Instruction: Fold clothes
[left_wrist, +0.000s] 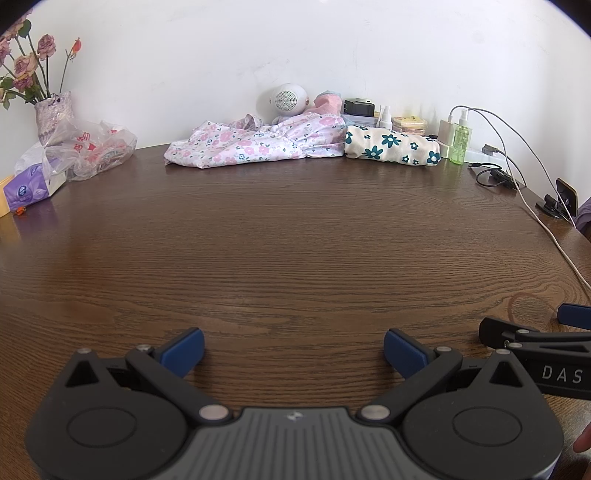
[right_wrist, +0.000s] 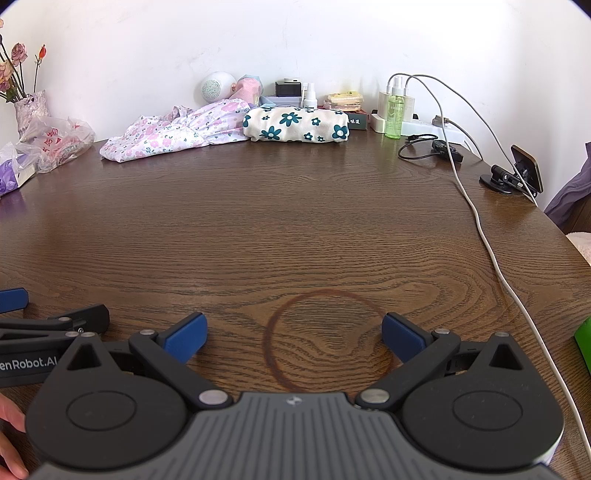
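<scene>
Two handheld grippers hover side by side over the near edge of a dark wooden desk, both tilted down toward its bare centre. The left gripper has its blue-padded jaws spread wide with nothing between them. The right gripper is equally wide and empty, framing a dark ring stain on the wood.

No garment is in hand yet, so the task appears to be at its start or between items. Against the white wall at 12 o'clock lies a crumpled pink floral garment, white cloth printed with small pink flowers, bunched and wrinkled, clearly unfolded. Touching it toward 1 o'clock sits a cream garment with teal flowers, already a neat rectangular bundle that looks folded.

The likely next move is a long reach toward 12 o'clock to pinch the pink garment and drag it onto the open middle of the desk. Its soft, loose cloth will probably sag and need both grippers to spread flat.

A white charging cable trails along the desk at 3 o'clock, a possible snag.
</scene>
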